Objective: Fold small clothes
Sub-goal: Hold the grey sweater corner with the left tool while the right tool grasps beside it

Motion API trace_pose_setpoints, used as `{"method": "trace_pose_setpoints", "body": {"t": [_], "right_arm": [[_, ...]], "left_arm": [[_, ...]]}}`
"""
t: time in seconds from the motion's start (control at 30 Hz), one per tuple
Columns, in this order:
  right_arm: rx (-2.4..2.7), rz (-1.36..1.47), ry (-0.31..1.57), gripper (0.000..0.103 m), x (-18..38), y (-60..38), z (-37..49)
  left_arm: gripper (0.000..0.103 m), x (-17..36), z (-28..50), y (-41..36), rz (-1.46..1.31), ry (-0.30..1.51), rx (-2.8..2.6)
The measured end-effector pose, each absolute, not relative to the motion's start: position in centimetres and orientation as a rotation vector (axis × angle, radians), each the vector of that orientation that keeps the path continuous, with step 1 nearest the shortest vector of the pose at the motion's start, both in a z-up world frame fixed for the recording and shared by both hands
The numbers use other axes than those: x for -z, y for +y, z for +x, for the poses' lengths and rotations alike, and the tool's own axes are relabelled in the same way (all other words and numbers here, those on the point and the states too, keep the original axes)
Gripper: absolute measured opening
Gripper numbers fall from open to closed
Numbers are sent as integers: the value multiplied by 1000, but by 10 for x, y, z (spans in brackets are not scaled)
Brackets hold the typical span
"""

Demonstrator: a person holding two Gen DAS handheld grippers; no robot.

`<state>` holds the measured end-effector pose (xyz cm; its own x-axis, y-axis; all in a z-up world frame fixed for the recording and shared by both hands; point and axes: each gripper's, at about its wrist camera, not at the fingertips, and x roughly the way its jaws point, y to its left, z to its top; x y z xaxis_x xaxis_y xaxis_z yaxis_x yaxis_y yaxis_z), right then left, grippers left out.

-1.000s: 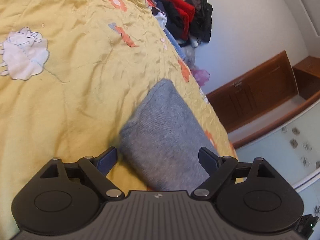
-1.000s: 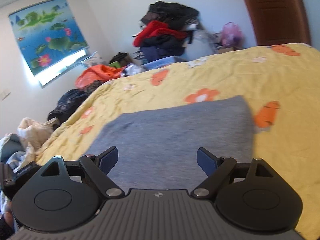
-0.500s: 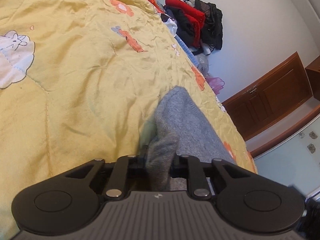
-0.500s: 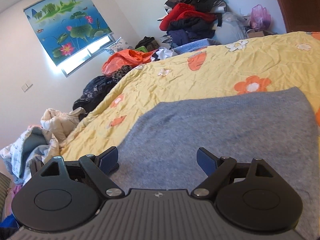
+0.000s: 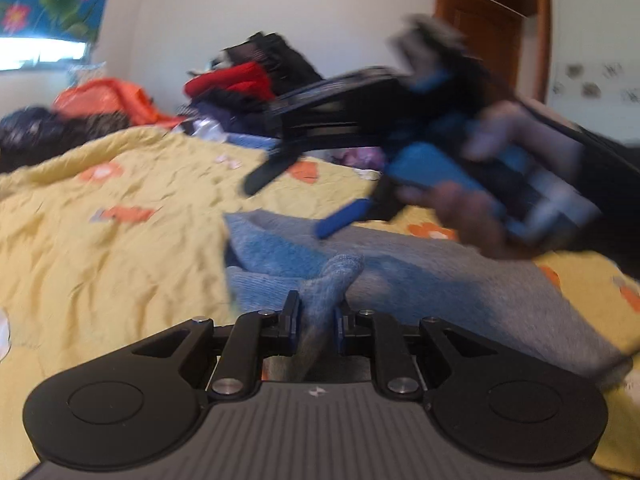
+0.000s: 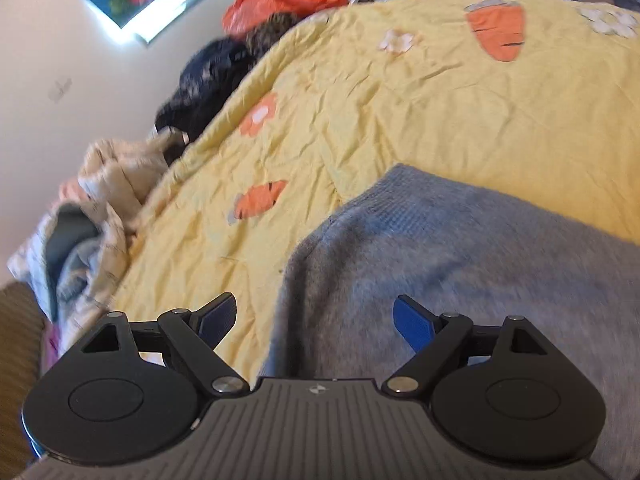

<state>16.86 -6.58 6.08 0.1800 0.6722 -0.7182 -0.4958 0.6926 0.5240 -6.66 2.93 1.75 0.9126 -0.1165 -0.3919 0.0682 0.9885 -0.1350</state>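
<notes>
Swung round since a moment ago, left tool pinches grey garment; right tool, wide open, should grip its near corner squarely.

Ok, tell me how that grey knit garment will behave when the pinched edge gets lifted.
The grey knit garment is probably floppy: it bunches into a soft ridge where the left gripper pinches it. It will likely drape and trail rather than lift flat. The fuzzy knit may drag on the wrinkled yellow bedspread.
</notes>
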Motion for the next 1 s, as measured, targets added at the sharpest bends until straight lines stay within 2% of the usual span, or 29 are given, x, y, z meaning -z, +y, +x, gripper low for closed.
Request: {"method": "trace_pose_setpoints", "body": {"t": [0.13, 0.4, 0.43, 0.47, 0.5, 0.53, 0.6, 0.67, 0.73, 0.77, 0.87, 1.0], "right_arm": [[-833, 66, 1188, 83, -48, -33, 179], [-861, -72, 1190, 82, -46, 2, 176], [-863, -87, 1193, 82, -45, 4, 176], [-862, -99, 1193, 82, -44, 6, 176], [-861, -102, 1194, 82, -42, 5, 175], [-860, -100, 1196, 82, -41, 5, 175], [-859, -91, 1196, 82, -41, 3, 176], [-855, -82, 1199, 82, -41, 3, 177], [-854, -93, 1196, 82, -44, 4, 176], [-857, -98, 1194, 82, -45, 5, 175], [-864, -108, 1187, 82, -51, 8, 176], [-858, -139, 1195, 81, -54, 15, 180]], "left_arm": [[16, -14, -63, 26, -126, 421, 112], [19, -11, -72, 40, -195, 456, -27], [22, -10, -72, 46, -232, 474, -47], [37, -8, -70, 53, -279, 506, -47], [61, -5, -66, 58, -315, 543, -53], [72, -2, -60, 64, -356, 589, -68], [75, -2, -57, 70, -386, 574, -74], [74, -3, -50, 74, -426, 584, -66], [24, 2, -42, 87, -556, 603, -49], [5, 5, -37, 92, -605, 629, -44], [5, 1, -38, 83, -517, 596, -56], [4, -17, -75, 10, 36, 342, 14]]}}
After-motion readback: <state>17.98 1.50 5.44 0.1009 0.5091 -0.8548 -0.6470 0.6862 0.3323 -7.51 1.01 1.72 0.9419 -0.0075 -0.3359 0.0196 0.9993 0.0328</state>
